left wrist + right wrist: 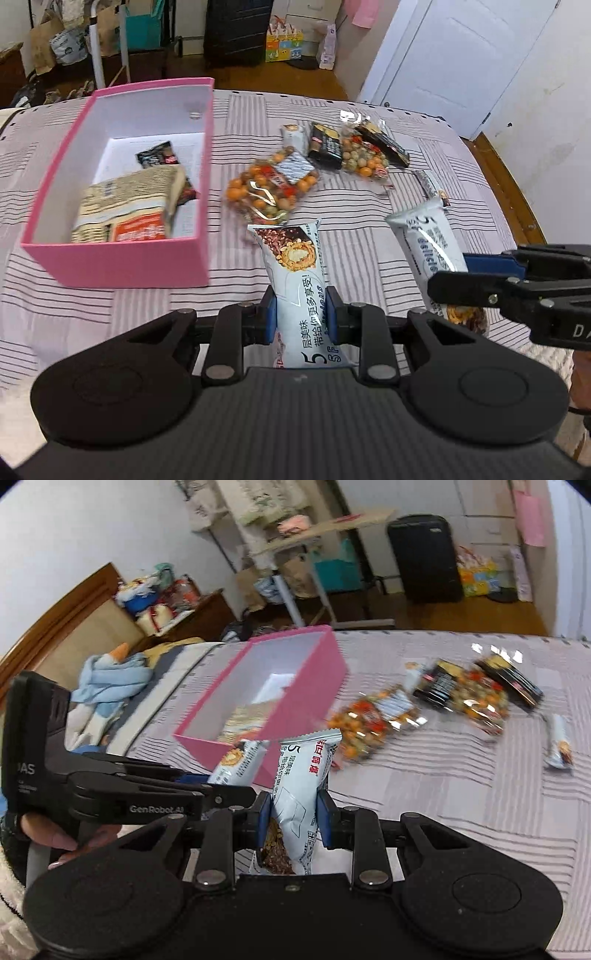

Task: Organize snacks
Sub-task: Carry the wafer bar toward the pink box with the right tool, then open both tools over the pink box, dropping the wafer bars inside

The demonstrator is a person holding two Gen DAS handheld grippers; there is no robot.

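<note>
Left gripper (301, 314) is pinching a pale-blue snack bar (295, 273); right gripper (291, 810) is pinching its twin (301, 775). Both bars are hanging above the bedspread (369, 251), near the pink box (114, 258) at left. Carrying step; next likely needs both over the box, then releasing.

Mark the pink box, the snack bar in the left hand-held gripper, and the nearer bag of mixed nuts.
pink box (122, 264), left wrist view, near outer wall.
snack bar (295, 266), left wrist view, wrapper front.
bag of mixed nuts (258, 192), left wrist view, clear middle.
</note>
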